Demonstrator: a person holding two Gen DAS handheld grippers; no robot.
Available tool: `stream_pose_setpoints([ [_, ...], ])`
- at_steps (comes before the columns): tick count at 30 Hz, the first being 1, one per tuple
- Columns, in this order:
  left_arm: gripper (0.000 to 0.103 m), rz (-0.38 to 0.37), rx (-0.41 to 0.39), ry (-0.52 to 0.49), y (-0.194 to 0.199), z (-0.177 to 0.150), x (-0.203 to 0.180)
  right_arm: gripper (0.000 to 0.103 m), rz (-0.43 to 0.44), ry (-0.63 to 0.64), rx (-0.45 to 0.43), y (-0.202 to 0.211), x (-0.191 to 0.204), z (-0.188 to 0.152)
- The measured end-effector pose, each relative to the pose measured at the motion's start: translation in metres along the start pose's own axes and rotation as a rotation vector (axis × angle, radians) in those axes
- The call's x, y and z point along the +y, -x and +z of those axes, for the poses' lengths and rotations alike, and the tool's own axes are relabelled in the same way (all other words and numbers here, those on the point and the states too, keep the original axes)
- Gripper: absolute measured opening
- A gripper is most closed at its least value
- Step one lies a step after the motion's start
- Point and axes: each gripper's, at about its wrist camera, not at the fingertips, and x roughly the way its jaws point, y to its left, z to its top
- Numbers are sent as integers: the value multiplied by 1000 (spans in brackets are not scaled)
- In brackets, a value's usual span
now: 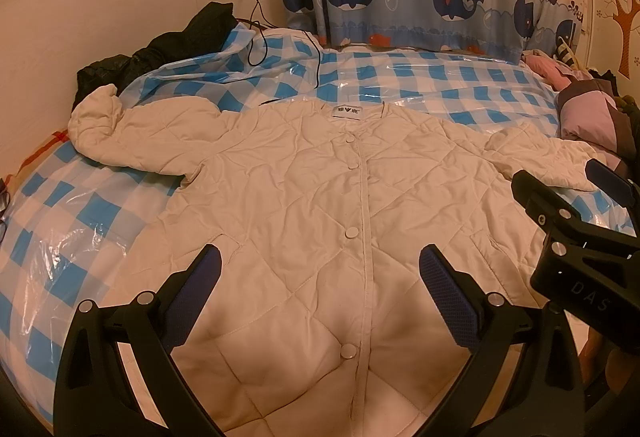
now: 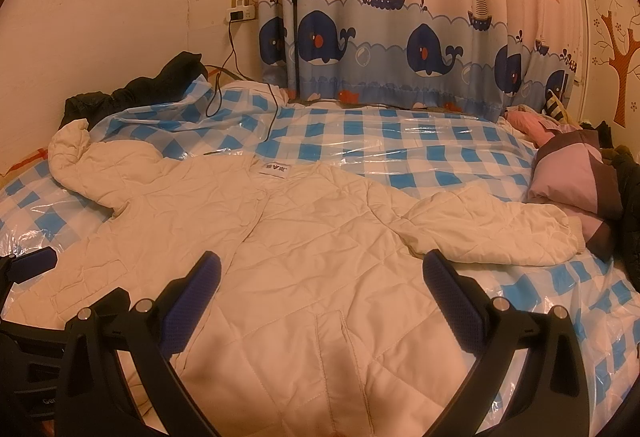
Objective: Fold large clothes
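jacket (image 1: 304,205), quilted, cream: one, lying flat and face up across the near half of the bed (image 1: 420,77), collar toward the curtain, hem toward the near edge. snap buttons (image 1: 352,233) down the front placket: four visible in the left wrist view. sleeves: two; left sleeve (image 1: 120,133) angled up toward the wall-side edge, cuff folded back on itself; right sleeve (image 2: 492,233) stretched out toward the pillow-side edge, cuff just beside the pillow. neck label (image 1: 346,111): one, white, at the collar.

left gripper (image 1: 320,269): one, jaws released and wide apart, hovering over the lower front of the jacket, holding nothing. right gripper (image 2: 322,277): one, jaws likewise spread wide, over the jacket's right front panel near a pocket seam, nothing between them (each gripper shows at the edge of the other's view).

checked plastic sheet (image 2: 400,141), blue and white: one, covering the bed; bare stretch between the collar and the far edge, narrower strips showing at both side edges. dark garment (image 1: 160,49): one, bunched at the far wall-side corner. cable (image 1: 256,17): one, black, trailing from a wall socket onto the far part of the sheet. pillow (image 2: 572,173), pink and brown: one, at the right edge. whale curtain (image 2: 400,37): one, behind the far edge.
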Motion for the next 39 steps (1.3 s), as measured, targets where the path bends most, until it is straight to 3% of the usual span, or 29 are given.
stream_pose_setpoints([
  [32, 96, 1, 1, 0, 0, 0, 0, 97, 0, 0, -5, 1, -1, -1],
  [39, 96, 22, 14, 2, -3, -3, -2, 97, -70, 2, 41, -13, -8, -1],
])
